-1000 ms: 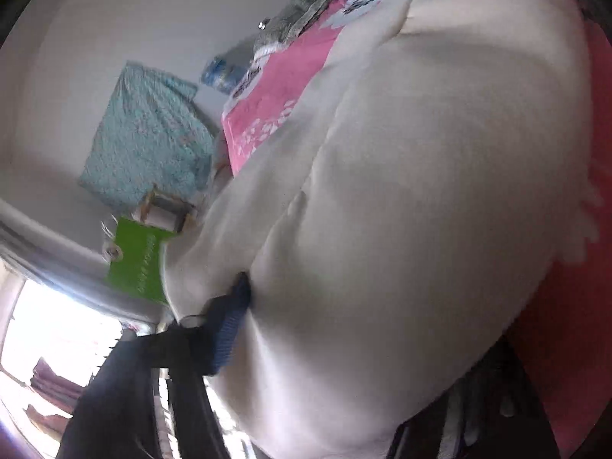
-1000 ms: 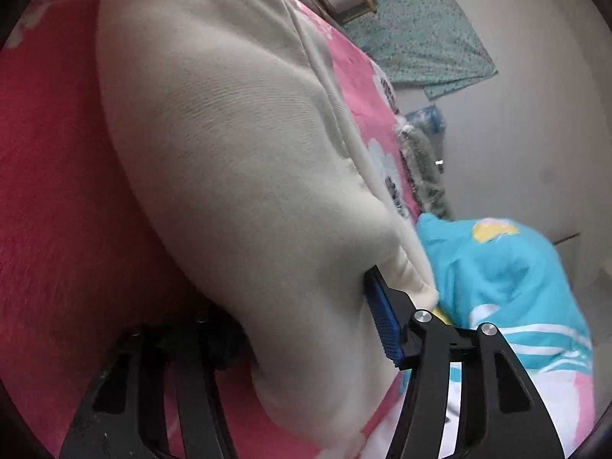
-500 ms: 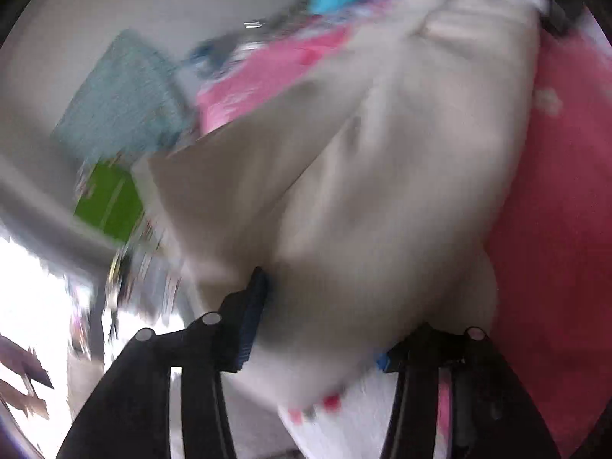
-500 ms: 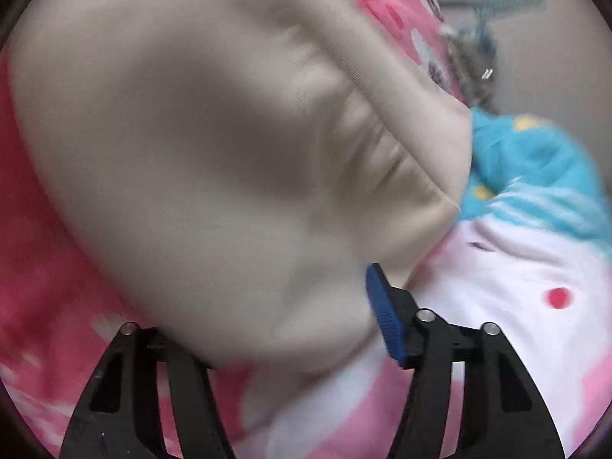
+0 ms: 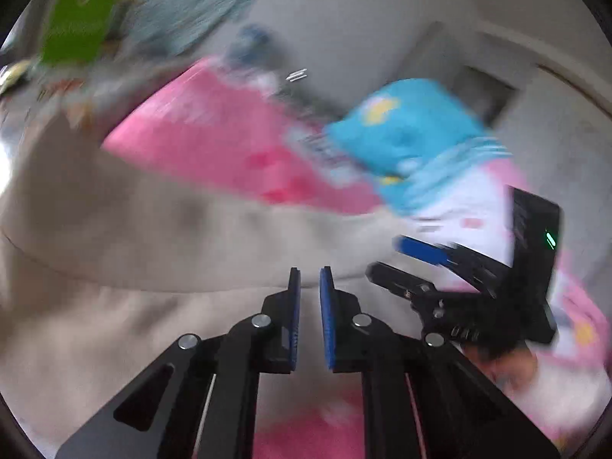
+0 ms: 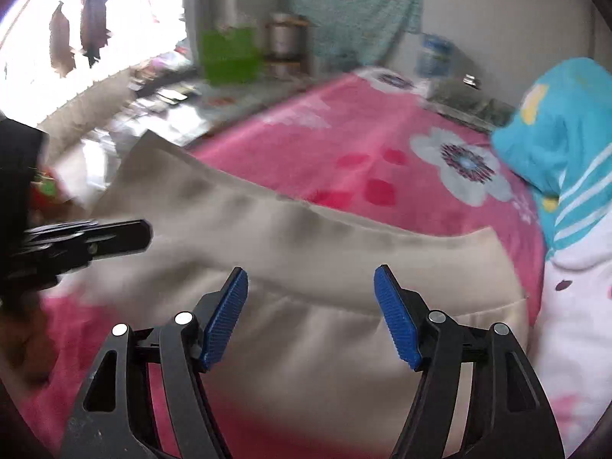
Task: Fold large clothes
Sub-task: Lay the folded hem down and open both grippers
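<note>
**A:** Start at your left. What does the cream garment (image 6: 306,252) look like from there?

**B:** It lies flat on the pink bed cover (image 6: 344,145), folded over itself. You can see a long straight edge running across from the left corner toward the right, and below it a second layer with a stitched seam. The cloth is plain, pale cream and fairly smooth, with a few soft creases near the upper fold. The left wrist view is blurred, so finer detail there is lost.

**A:** And your left gripper (image 5: 310,279)?

**B:** Its blue pads (image 5: 294,306) stand almost together, with only a thin slit between them and nothing caught in it. It hangs over the garment (image 5: 153,252) near the lower layer. From the right wrist view you see it (image 6: 114,235) coming in from the left edge, above the cloth's left part.

**A:** Moving right?

**B:** Your right gripper (image 6: 310,287) is spread wide, its blue pads (image 6: 397,317) well apart, holding nothing. It sits above the middle of the folded garment, and the seam shows between the jaws.

**A:** Farther right?

**B:** A turquoise pillow (image 6: 566,134) with white stripes rests on the bed beyond the garment's right end, beside a white flower print (image 6: 466,164).
</note>
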Demonstrator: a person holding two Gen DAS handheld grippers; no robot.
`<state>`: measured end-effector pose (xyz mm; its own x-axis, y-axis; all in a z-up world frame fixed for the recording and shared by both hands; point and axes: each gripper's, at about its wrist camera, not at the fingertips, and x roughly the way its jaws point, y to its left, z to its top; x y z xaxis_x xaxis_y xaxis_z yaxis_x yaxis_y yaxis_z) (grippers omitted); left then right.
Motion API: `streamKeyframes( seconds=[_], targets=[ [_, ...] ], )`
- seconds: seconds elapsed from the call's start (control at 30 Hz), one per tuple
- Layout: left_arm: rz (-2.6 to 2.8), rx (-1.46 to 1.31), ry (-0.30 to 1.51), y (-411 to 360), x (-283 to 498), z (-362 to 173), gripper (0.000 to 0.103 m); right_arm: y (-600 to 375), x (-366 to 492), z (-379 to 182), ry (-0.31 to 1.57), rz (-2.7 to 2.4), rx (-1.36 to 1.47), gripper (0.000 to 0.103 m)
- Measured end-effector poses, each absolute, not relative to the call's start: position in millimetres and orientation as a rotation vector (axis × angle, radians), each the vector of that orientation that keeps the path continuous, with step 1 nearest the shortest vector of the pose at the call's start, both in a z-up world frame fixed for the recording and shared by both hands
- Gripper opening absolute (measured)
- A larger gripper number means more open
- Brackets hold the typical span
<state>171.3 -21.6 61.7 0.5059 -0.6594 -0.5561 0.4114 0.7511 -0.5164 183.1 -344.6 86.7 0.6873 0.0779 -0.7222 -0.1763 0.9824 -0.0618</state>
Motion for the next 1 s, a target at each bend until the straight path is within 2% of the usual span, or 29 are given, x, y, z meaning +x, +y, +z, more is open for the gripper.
streamKeyframes(
  seconds=[0.07, 0.1, 0.13, 0.17, 0.27, 0.3, 0.33, 0.37, 0.4, 0.47, 0.53, 0.57, 0.6, 0.63, 0.7, 0.8, 0.9, 0.93, 0.97, 1.0],
  targets=[
    [-0.566, -0.462, 0.856, 10, 190, 26, 0.003, -383, 180, 71, 0.772, 0.149, -0.019, 0.068],
    [-0.591, -0.61, 0.861, 31, 201, 16, 0.003, -408, 179, 70, 0.771, 0.121, 0.049, 0.065],
    [-0.598, -0.807, 0.849, 58, 203, 5, 0.003, -417, 179, 69, 0.777, 0.117, 0.105, 0.038],
    [-0.541, -0.85, 0.816, 72, 196, 7, 0.003, -433, 178, 70, 0.787, 0.089, 0.118, 0.0],
    [-0.405, -0.66, 0.771, 80, 186, 34, 0.003, -447, 174, 82, 0.792, 0.027, 0.196, 0.0],
    [-0.388, -0.607, 0.768, 77, 179, 45, 0.003, -443, 168, 93, 0.771, 0.009, 0.189, 0.006],
    [-0.369, -0.551, 0.74, 75, 166, 57, 0.003, -442, 157, 103, 0.716, -0.016, 0.164, 0.017],
    [-0.363, -0.495, 0.689, 75, 155, 71, 0.006, -441, 147, 111, 0.655, -0.013, 0.156, 0.055],
    [-0.364, -0.469, 0.656, 74, 149, 79, 0.009, -440, 139, 117, 0.606, 0.029, 0.167, 0.072],
    [-0.414, -0.469, 0.663, 75, 170, 83, 0.01, -439, 151, 116, 0.636, 0.113, 0.179, 0.072],
    [-0.422, -0.457, 0.732, 70, 192, 65, 0.01, -431, 174, 86, 0.745, 0.069, 0.095, 0.061],
    [-0.391, -0.423, 0.747, 70, 201, 55, 0.004, -437, 180, 69, 0.767, 0.05, 0.101, 0.049],
    [-0.364, -0.399, 0.751, 71, 216, 43, 0.004, -450, 180, 61, 0.752, 0.065, 0.179, 0.046],
    [-0.376, -0.448, 0.749, 77, 221, 31, 0.004, -459, 181, 59, 0.748, 0.044, 0.235, 0.038],
    [-0.385, -0.509, 0.733, 80, 227, 23, 0.004, -476, 183, 57, 0.751, -0.011, 0.301, 0.0],
    [-0.392, -0.521, 0.743, 79, 229, 23, 0.004, -488, 183, 56, 0.771, 0.005, 0.402, 0.0],
    [-0.315, -0.49, 0.766, 76, 220, 46, 0.003, -464, 163, 77, 0.757, -0.119, 0.247, 0.002],
    [-0.247, -0.415, 0.751, 68, 202, 62, 0.004, -457, 155, 84, 0.741, -0.155, 0.192, 0.012],
    [-0.205, -0.339, 0.733, 58, 183, 74, 0.022, -442, 131, 96, 0.699, -0.171, 0.129, 0.039],
    [-0.203, -0.28, 0.713, 49, 163, 84, 0.045, -429, 109, 104, 0.661, -0.154, 0.1, 0.058]
  ],
)
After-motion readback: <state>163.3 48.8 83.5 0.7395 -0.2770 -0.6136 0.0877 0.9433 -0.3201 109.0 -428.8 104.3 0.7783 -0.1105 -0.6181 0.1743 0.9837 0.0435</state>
